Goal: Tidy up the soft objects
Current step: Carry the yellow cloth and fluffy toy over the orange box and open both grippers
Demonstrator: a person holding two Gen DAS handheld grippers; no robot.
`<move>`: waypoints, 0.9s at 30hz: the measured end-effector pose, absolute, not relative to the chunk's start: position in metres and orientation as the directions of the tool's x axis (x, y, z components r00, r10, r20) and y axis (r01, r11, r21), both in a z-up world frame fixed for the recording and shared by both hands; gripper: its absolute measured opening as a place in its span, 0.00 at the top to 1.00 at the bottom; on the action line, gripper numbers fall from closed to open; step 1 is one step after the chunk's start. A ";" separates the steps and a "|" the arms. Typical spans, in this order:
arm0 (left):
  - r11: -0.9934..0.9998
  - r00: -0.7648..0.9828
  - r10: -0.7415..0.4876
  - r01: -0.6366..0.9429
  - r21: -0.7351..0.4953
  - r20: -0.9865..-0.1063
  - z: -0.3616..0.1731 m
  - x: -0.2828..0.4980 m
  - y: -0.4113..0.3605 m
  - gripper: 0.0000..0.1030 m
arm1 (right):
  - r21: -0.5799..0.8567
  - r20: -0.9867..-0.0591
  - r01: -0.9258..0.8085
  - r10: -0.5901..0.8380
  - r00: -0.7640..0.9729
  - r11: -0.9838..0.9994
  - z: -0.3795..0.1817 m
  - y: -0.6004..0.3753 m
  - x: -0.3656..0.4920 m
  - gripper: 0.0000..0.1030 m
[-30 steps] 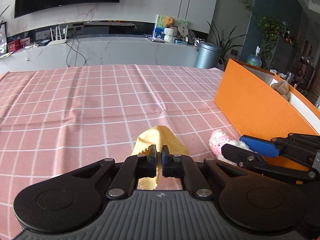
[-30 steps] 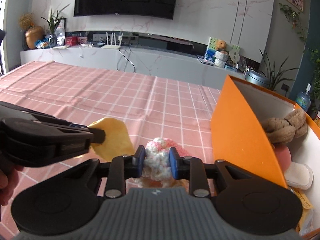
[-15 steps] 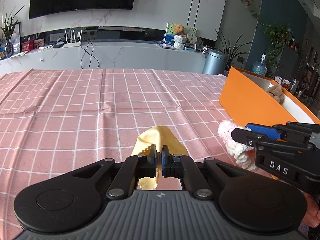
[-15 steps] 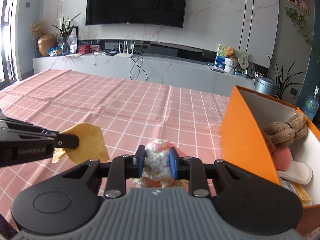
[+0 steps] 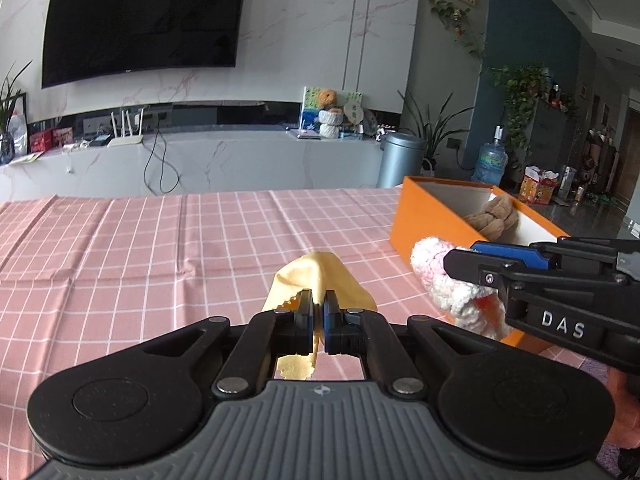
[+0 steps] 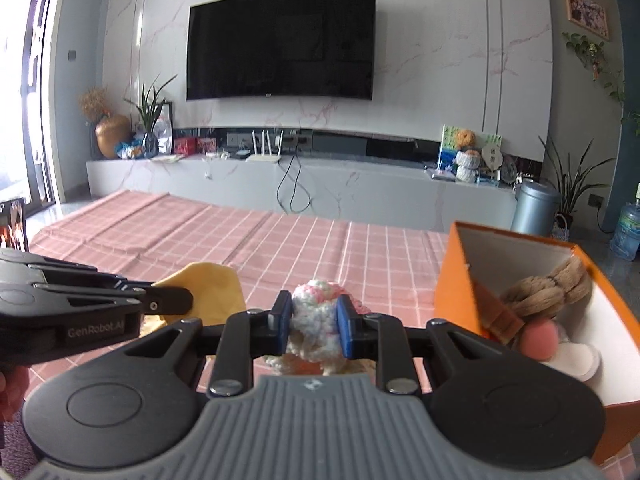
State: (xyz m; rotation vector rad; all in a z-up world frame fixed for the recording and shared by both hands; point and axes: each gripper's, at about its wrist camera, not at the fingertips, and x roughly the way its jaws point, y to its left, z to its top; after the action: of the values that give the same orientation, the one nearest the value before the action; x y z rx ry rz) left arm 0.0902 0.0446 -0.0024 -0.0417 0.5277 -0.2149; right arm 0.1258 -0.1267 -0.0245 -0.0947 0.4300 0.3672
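Observation:
My left gripper [image 5: 319, 307] is shut on a yellow cloth [image 5: 320, 276] and holds it above the pink checked tablecloth [image 5: 160, 260]. The cloth also shows in the right wrist view [image 6: 208, 284]. My right gripper [image 6: 314, 320] is shut on a pink and white crocheted toy [image 6: 316, 312], lifted off the table. The toy shows in the left wrist view [image 5: 448, 280], just left of the orange box [image 5: 432, 224]. The box [image 6: 456, 280] holds a brown knotted plush [image 6: 552, 292], a pink ball [image 6: 538, 340] and a white pad [image 6: 576, 360].
The tablecloth [image 6: 240, 240] stretches far and left of both grippers. The orange box stands at the table's right side. Beyond the table are a marble TV console [image 6: 320, 184] and a grey bin [image 6: 534, 208].
Both grippers have risen with their loads and tilted up, so more of the room shows. The toy now hangs beside the box wall near its top edge.

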 end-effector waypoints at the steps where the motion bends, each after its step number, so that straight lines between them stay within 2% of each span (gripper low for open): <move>1: 0.975 0.844 -0.220 0.200 -0.094 -0.489 0.000 0.089 0.042 0.96 | -0.010 -0.417 -0.363 0.327 0.848 0.932 -0.021 -0.131 0.123 0.78; 10: 0.954 0.853 -0.289 0.292 -0.060 -0.434 0.022 0.093 0.005 0.96 | -0.012 -0.348 -0.304 0.281 0.894 0.952 0.012 -0.177 0.114 0.78; 19: 0.908 0.828 -0.391 0.419 -0.021 -0.401 0.036 0.112 -0.047 0.96 | -0.052 -0.328 -0.222 0.193 0.925 0.974 0.030 -0.230 0.121 0.78; 27: 0.853 0.742 -0.495 0.514 -0.091 -0.453 0.029 0.146 -0.088 0.96 | -0.072 -0.372 -0.186 0.146 0.917 0.980 0.031 -0.267 0.137 0.78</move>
State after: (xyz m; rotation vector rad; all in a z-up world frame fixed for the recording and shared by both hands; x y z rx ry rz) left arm 0.1460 -0.0881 0.0294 0.0410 0.4843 -0.5535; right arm 0.1375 -0.2669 0.0310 -0.1065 0.3744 0.1712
